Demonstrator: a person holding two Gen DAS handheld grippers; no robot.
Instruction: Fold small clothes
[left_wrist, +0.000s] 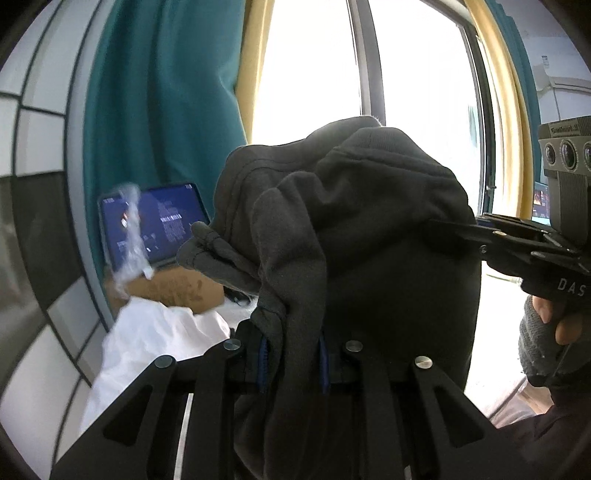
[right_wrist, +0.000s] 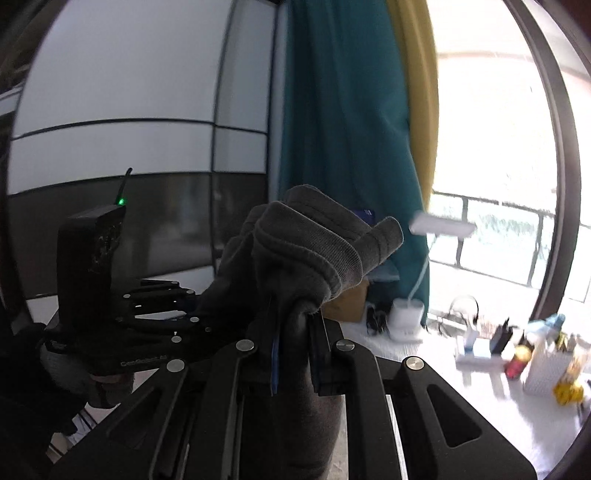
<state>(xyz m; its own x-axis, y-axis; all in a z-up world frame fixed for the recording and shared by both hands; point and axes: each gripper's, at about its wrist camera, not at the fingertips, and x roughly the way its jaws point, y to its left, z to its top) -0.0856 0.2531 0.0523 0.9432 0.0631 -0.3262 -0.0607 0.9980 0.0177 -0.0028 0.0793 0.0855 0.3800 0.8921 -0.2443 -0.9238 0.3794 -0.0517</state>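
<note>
Left claw (left_wrist: 293, 363) pinching garment (left_wrist: 351, 206) edge, airborne

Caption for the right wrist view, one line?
Right gripper clamps dark grey garment, left gripper alongside, teal curtain behind.

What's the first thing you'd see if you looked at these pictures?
The big dark grey garment fills the middle of both views, bunched up and held in the air. The left gripper pinches it at the bottom of its own view, and the right gripper pinches another bunch of it. Behind the garment hangs a teal curtain beside a very bright window, with a glowing laptop low on the left.
</note>
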